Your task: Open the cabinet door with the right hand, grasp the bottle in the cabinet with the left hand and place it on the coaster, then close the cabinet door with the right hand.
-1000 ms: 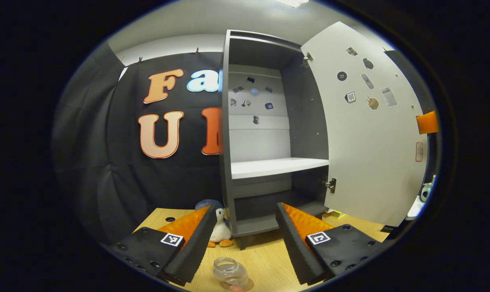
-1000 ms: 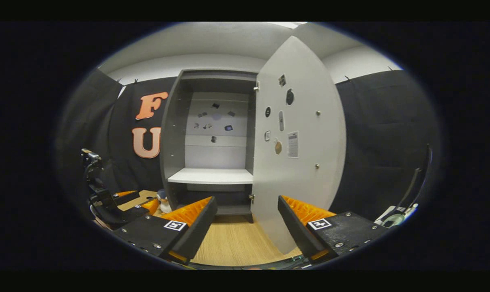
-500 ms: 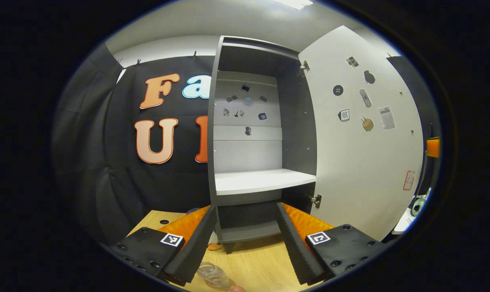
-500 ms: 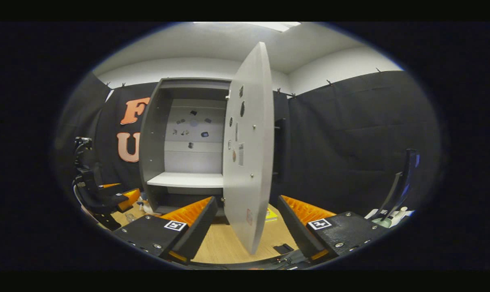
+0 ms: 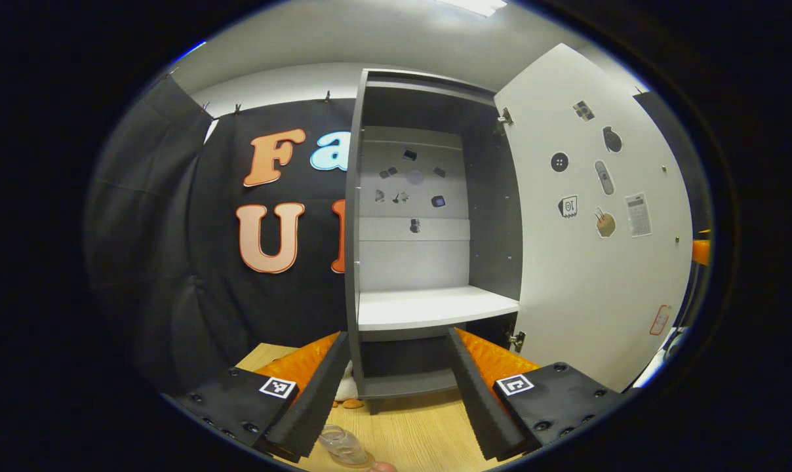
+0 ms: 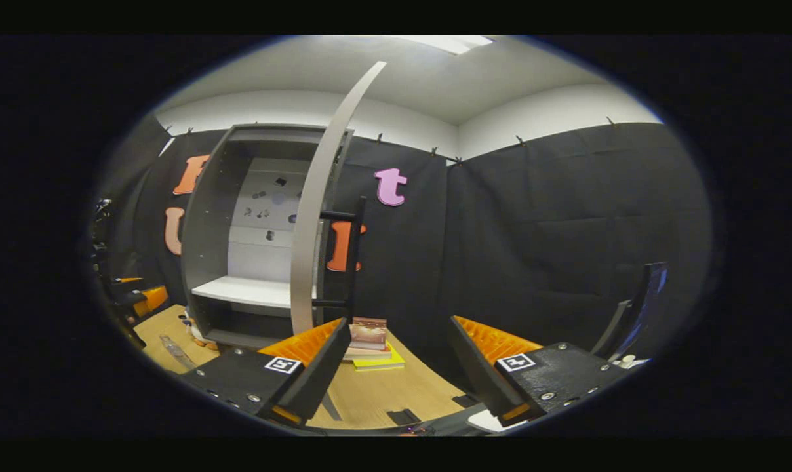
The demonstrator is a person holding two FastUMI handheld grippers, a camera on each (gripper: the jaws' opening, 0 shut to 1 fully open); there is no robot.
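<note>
The bottle (image 5: 343,447) is seen low in the left gripper view, on the desk (image 5: 422,426) just below the wide-spread left hand-held gripper (image 5: 391,400); the coaster under it can barely be made out. The right hand-held gripper (image 6: 399,367) is also held wide, empty, near the door (image 6: 311,223), which stands open edge-on. A risk is judged: a hurried swing could slam the door or rock the cabinet (image 5: 412,262). The bottle is cut off at the frame's edge.
</note>
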